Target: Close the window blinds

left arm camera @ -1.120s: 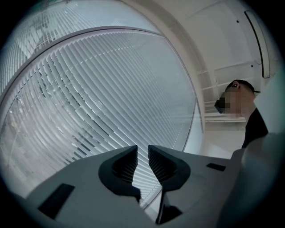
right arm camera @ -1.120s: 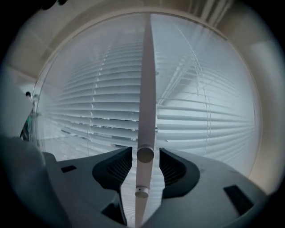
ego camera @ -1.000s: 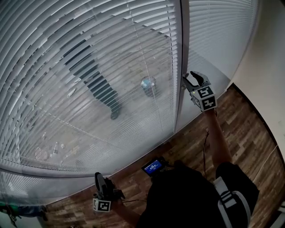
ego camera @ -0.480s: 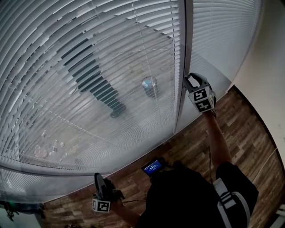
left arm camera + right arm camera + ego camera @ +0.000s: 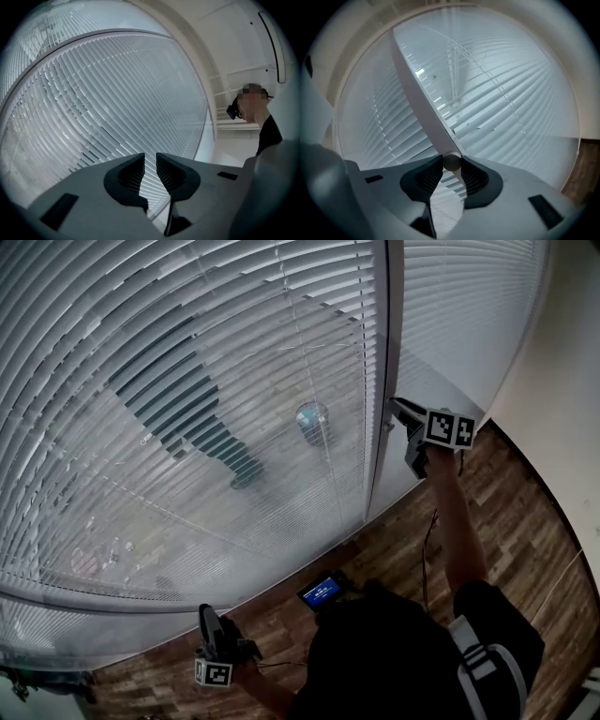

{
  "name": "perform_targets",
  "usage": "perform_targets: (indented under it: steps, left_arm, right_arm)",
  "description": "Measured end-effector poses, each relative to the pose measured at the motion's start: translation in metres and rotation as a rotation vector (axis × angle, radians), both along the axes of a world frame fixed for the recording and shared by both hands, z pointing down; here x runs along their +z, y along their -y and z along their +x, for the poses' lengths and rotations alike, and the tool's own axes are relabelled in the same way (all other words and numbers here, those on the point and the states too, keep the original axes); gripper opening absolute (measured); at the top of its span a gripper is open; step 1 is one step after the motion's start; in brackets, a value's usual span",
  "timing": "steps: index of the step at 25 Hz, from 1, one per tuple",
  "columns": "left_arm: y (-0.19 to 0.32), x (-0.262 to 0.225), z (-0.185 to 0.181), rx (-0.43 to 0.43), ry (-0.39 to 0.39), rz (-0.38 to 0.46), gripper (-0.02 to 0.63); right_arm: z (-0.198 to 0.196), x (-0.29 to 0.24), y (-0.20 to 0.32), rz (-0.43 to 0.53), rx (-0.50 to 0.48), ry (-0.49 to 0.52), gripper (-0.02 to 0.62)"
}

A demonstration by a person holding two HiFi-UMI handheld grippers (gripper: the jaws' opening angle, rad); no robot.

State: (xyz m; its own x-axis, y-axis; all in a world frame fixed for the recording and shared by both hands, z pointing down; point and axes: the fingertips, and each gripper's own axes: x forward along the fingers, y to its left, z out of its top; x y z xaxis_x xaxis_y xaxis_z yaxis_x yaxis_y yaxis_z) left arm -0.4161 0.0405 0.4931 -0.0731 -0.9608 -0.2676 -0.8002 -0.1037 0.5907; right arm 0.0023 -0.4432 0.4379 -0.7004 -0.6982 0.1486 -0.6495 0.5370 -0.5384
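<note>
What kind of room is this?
Probably a room indoors, maybe an office or a flat. It has tall windows covered by white slatted blinds, a wood-plank floor and a plain pale wall.

No words, brand names or numbers could be read anywhere. The marker cube (image 5: 450, 427) of the right gripper (image 5: 397, 406) bore only black-and-white square patterns, and so did the cube on the left gripper (image 5: 207, 612). A small screen (image 5: 322, 592) by the person's body glowed blue with pale lines across it, too small to make out.
</note>
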Motion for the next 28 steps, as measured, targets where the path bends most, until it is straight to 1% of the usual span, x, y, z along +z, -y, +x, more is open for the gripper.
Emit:
perform_targets:
  steps: [2,4,6,8,9,10,11,13,15,17,18,20,22,23,24,26,28]
  left_arm:
    - [0.001,0.000,0.000,0.002,-0.003,-0.003,0.084]
    - [0.003,-0.001,0.001,0.002,-0.005,-0.011,0.084]
    - [0.005,-0.003,0.002,0.004,-0.005,-0.012,0.084]
    - [0.006,-0.003,0.002,0.005,-0.006,-0.018,0.084]
    - [0.007,-0.003,0.002,0.005,-0.006,-0.020,0.084]
    - [0.007,-0.003,0.002,0.004,-0.005,-0.020,0.084]
    - [0.006,-0.003,0.002,0.003,-0.004,-0.020,0.084]
    - [0.003,-0.004,0.001,0.000,-0.002,-0.019,0.084]
    - [0.000,-0.005,0.000,0.000,0.000,-0.020,0.084]
    - [-0.001,-0.004,-0.001,0.002,0.000,-0.020,0.084]
    - [-0.001,-0.003,-0.001,0.003,0.000,-0.021,0.084]
    - [0.003,-0.003,0.001,0.009,0.002,-0.021,0.084]
    - [0.006,-0.003,0.002,0.014,0.001,-0.020,0.084]
    - [0.006,-0.003,0.002,0.015,0.000,-0.018,0.084]
    - [0.006,-0.002,0.001,0.013,-0.001,-0.015,0.084]
    - [0.004,-0.001,-0.001,0.002,-0.003,-0.017,0.084]
    - [0.002,0.000,-0.003,-0.008,-0.006,-0.022,0.084]
  right_arm:
    - [0.000,0.000,-0.001,-0.034,-0.011,0.076,0.129]
    - [0.000,-0.001,-0.001,-0.051,-0.018,0.120,0.128]
    - [-0.001,-0.002,0.000,-0.049,-0.028,0.135,0.129]
    - [-0.003,-0.002,0.000,-0.010,-0.046,0.108,0.129]
    - [-0.004,-0.002,-0.001,0.025,-0.050,0.068,0.132]
    - [-0.004,-0.001,-0.002,0.069,-0.048,0.008,0.139]
    - [-0.003,0.000,-0.004,0.122,-0.041,-0.071,0.170]
    - [-0.002,-0.002,-0.009,0.248,-0.014,-0.257,0.195]
    - [-0.003,-0.007,-0.016,0.382,0.021,-0.461,0.195]
    - [-0.006,-0.010,-0.020,0.496,0.047,-0.651,0.193]
    - [-0.009,-0.010,-0.020,0.537,0.053,-0.727,0.193]
    - [-0.013,-0.009,-0.017,0.586,0.063,-0.843,0.193]
    - [-0.013,-0.007,-0.013,0.611,0.082,-0.925,0.181]
    - [-0.012,-0.007,-0.012,0.617,0.091,-0.948,0.142]
    - [-0.012,-0.008,-0.011,0.618,0.097,-0.961,0.132]
    - [-0.011,-0.008,-0.012,0.602,0.100,-0.956,0.129]
    - [-0.010,-0.007,-0.012,0.552,0.097,-0.901,0.129]
